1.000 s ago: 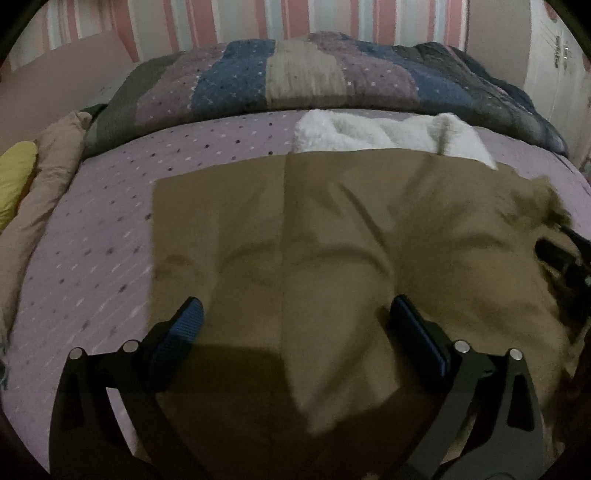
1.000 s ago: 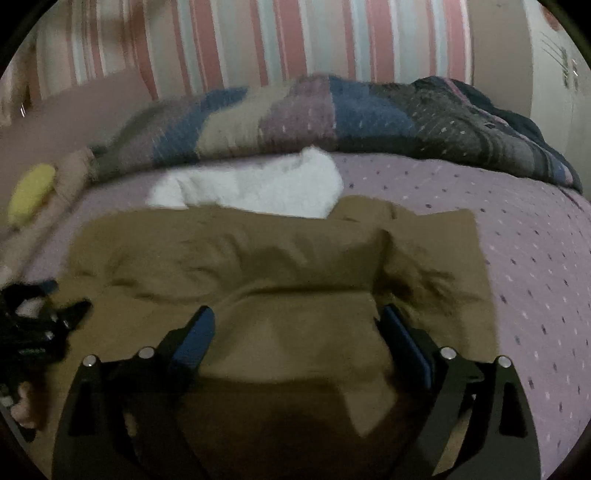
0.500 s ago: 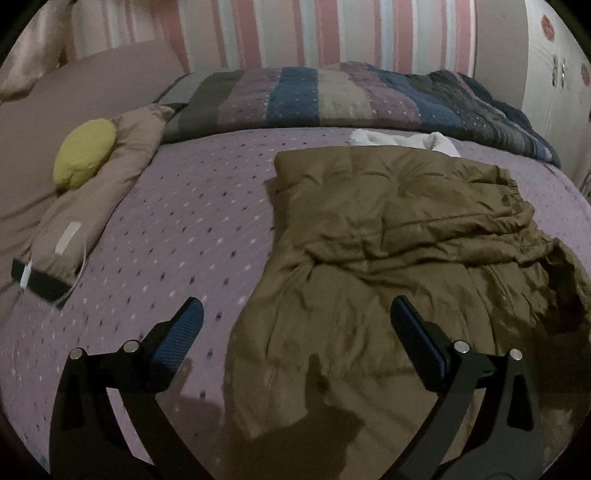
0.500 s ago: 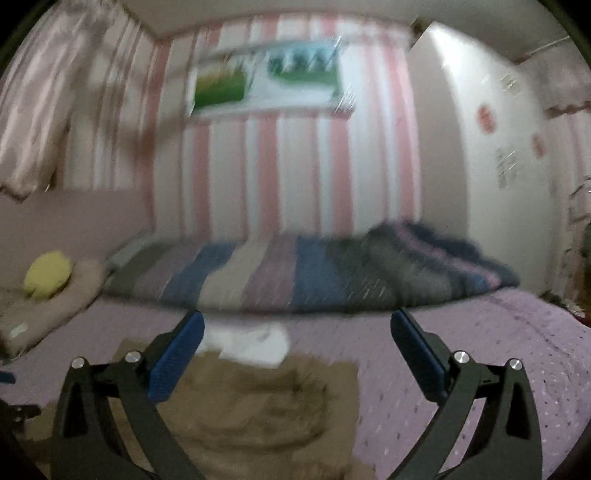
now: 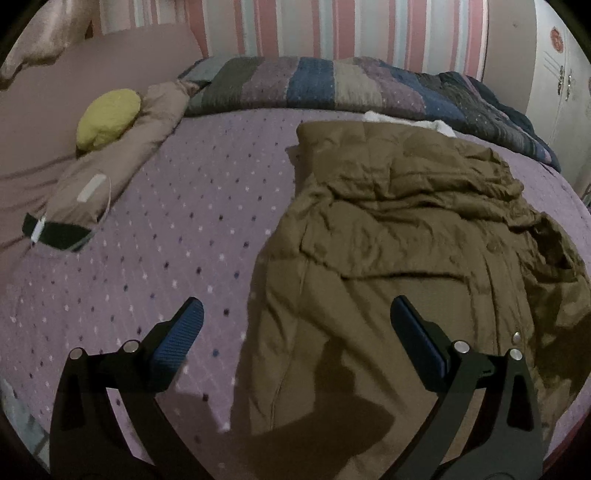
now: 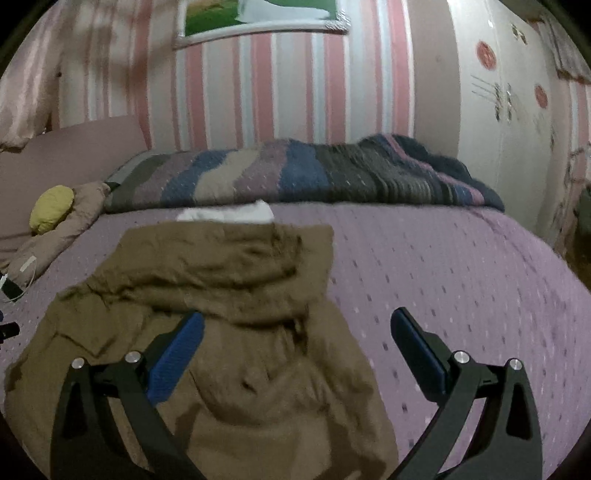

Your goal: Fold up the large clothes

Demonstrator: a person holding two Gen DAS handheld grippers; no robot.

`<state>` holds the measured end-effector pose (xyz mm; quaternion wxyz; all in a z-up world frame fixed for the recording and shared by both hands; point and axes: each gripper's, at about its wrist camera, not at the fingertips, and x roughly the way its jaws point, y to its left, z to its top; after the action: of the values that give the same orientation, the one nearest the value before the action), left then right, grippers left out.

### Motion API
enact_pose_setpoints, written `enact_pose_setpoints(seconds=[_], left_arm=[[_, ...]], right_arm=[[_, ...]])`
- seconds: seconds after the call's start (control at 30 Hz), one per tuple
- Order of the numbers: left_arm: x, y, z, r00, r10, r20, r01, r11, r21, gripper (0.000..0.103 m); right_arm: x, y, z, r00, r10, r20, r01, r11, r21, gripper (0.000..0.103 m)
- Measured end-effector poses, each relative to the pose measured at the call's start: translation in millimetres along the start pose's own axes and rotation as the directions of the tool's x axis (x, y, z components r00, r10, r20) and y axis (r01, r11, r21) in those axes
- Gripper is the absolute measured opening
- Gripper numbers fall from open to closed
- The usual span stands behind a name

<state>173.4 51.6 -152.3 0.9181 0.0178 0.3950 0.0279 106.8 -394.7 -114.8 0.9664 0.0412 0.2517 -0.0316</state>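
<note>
- brown garment [image 5: 406, 240] lies crumpled on the purple dotted bedspread [image 5: 184, 229], its far part doubled over the near part; we see it from both wrists, to the right in the left view and to the left [image 6: 221, 314] in the right view.
- our left gripper [image 5: 295, 325] hangs above the garment's left edge with its jaws spread wide and nothing between the blue pads.
- our right gripper [image 6: 295, 332] hangs over the garment's right edge, jaws wide apart too, gripping nothing; its left finger sits over the cloth, its right one over bare bedspread [image 6: 461, 277].
- only the left view shows us the metal snaps [image 5: 517, 336] near the garment's right side.
- only the right view shows us the framed picture [image 6: 258, 18] on the striped wall and most of the white wardrobe [image 6: 509, 110].
- both views show us the striped quilt [image 5: 351, 85] along the far side, a bit of white cloth [image 6: 229, 213] just behind the garment, and the yellow cushion [image 5: 107, 118] on a beige pillow [image 5: 122, 158].
</note>
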Motion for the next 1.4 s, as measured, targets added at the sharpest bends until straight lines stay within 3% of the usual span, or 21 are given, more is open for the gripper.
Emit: enact_pose_setpoints(seconds=[0.13, 0.37, 0.47, 0.73, 0.93, 1.27, 1.4], left_arm=[[30.6, 2.7, -16.0, 0.997, 0.032, -0.072, -0.033, 0.999, -0.016, 0.1], [62.5, 6.4, -42.2, 0.992, 0.061, -0.112, -0.065, 0.998, -0.026, 0.1], [60.9, 11.9, -46.8, 0.992, 0.036, -0.12, -0.041, 0.999, -0.036, 0.1], [46.5, 25.7, -72.3, 0.992, -0.045, -0.12, 0.034, 0.996, -0.088, 0.1], [29.2, 25.0, -87.2, 0.992, -0.063, -0.106, 0.058, 0.997, -0.052, 0.1], [9.7, 35.1, -117.9, 0.983, -0.131, -0.125, 0.128, 0.991, -0.037, 0.1], [26.8, 40.0, -122.2, 0.966, -0.19, -0.176, 0.177, 0.98, -0.092, 0.1]], right_arm=[[2.4, -12.1, -34.2, 0.999, -0.018, -0.04, 0.018, 1.0, 0.008, 0.101], [24.1, -33.6, -81.3, 0.989, -0.089, -0.121, 0.092, 0.995, 0.027, 0.101], [28.1, -41.0, -87.7, 0.985, -0.077, -0.152, 0.086, 0.995, 0.05, 0.101], [1.4, -46.0, -110.9, 0.99, -0.03, -0.136, 0.035, 0.999, 0.036, 0.101], [-23.0, -51.3, -129.3, 0.994, -0.013, -0.111, 0.023, 0.996, 0.085, 0.101], [-59.1, -44.6, -138.2, 0.997, 0.001, -0.081, 0.005, 0.997, 0.078, 0.101], [-51.1, -48.6, -144.8, 0.994, -0.001, -0.113, 0.013, 0.995, 0.103, 0.101]])
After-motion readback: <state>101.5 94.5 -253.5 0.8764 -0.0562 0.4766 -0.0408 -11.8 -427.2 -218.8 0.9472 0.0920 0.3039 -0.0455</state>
